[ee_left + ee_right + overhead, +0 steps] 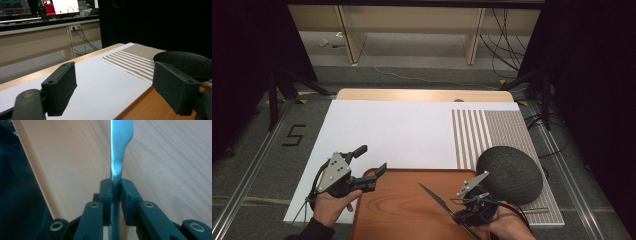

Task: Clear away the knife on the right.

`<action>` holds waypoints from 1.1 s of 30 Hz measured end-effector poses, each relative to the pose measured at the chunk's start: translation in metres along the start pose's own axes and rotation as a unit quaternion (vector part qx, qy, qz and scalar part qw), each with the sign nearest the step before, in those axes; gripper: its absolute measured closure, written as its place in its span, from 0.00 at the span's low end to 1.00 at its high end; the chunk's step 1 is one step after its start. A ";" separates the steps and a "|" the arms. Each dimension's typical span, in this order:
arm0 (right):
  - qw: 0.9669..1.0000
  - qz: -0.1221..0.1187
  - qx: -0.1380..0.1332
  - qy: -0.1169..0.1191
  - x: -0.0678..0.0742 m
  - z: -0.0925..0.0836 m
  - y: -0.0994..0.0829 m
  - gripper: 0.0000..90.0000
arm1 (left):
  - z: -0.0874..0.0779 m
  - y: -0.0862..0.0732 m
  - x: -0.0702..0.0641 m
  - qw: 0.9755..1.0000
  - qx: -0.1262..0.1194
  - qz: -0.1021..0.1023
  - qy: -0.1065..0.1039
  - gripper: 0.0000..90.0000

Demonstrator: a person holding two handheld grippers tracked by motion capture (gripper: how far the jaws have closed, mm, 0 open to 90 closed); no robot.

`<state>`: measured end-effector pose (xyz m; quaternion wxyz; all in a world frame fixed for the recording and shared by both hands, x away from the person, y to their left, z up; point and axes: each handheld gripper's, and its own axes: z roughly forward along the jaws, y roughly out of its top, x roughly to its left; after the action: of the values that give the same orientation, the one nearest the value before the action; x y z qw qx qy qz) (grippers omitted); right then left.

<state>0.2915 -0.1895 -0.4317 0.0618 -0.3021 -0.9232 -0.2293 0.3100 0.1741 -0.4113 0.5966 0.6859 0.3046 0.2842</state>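
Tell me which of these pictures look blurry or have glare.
High view: evenly lit, sharp, dark curtains at the sides. Left gripper view: near tongs soft, monitors behind glare bright. Right gripper view: knife blade blurred with a pale sheen; wooden tray soft.

Wooden tray (402, 210) at the table's near edge, knife (434, 197) above the tray's right half, round bowl (509, 174) just right of the tray on a striped placemat (492, 131), white sheet (387, 132) behind the tray.
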 end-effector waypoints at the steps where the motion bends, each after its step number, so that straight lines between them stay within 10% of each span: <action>1: 1.000 -0.001 0.005 0.000 0.000 0.001 0.000 0.89 | 0.000 0.000 0.000 1.000 0.001 0.000 0.000 0.21; 14: 0.996 -0.022 0.079 -0.033 0.005 0.028 0.002 0.89 | 0.001 -0.001 0.000 1.000 0.002 -0.001 0.000 0.21; 22: 0.996 -0.027 0.077 -0.035 0.006 0.029 0.003 0.88 | 0.001 0.000 0.000 1.000 0.002 -0.001 0.000 0.21; 33: 0.998 -0.056 -0.018 -0.032 0.013 0.018 0.009 0.68 | 0.001 0.000 0.000 1.000 0.000 0.000 -0.001 0.21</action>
<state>0.2868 -0.1680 -0.4414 0.0139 -0.2580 -0.9360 -0.2392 0.3105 0.1736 -0.4112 0.5972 0.6860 0.3040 0.2832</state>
